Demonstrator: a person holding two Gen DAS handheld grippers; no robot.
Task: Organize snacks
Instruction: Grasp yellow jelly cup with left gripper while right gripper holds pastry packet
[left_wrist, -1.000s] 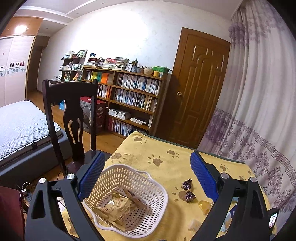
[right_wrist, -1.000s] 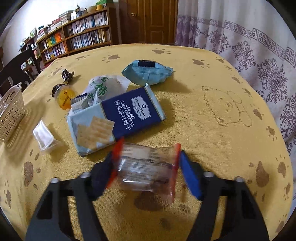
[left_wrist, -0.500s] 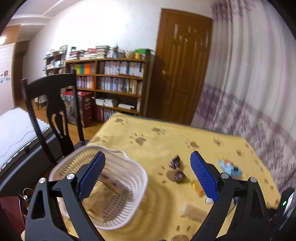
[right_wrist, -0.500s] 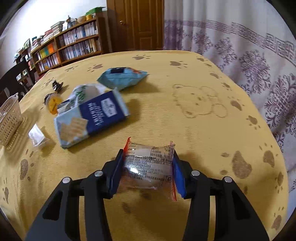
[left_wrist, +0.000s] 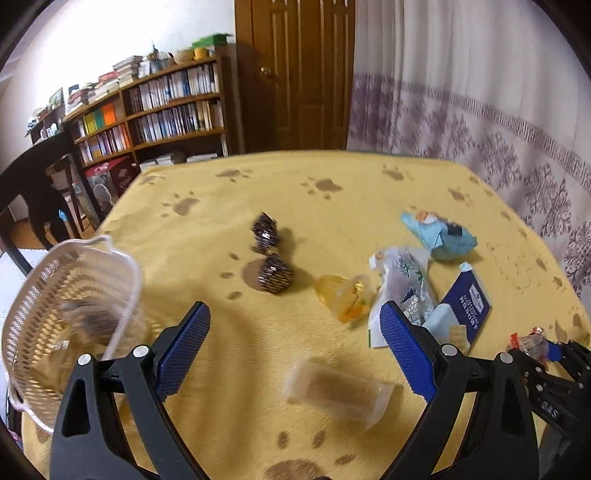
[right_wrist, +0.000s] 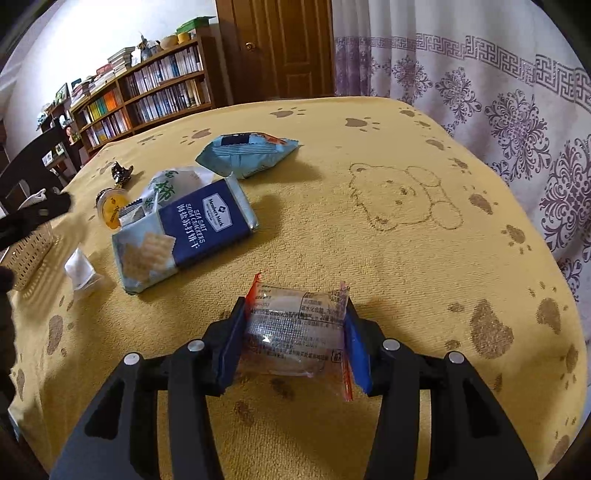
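Observation:
My right gripper (right_wrist: 295, 339) is shut on a clear red-edged snack packet (right_wrist: 295, 328), held just above the yellow cloth. My left gripper (left_wrist: 295, 350) hangs open and empty over a clear wrapped biscuit (left_wrist: 338, 395). A white lattice basket (left_wrist: 55, 295) with some snacks in it stands at the left. On the cloth lie two dark foil candies (left_wrist: 275, 273), a yellow jelly cup (left_wrist: 345, 295), a white-green packet (left_wrist: 402, 284), a navy cracker pack (right_wrist: 188, 232) and a light blue bag (right_wrist: 247, 151).
The table (right_wrist: 406, 258) carries a yellow paw-print cloth. A dark chair (left_wrist: 33, 199) stands behind the basket. A bookshelf (left_wrist: 155, 107), a wooden door (left_wrist: 295, 74) and a patterned curtain (left_wrist: 480, 110) lie beyond. The right gripper's body (left_wrist: 550, 373) shows at the lower right of the left wrist view.
My left gripper has swung right from above the basket to over the loose snacks. My right gripper shut on the clear packet and lifted it slightly.

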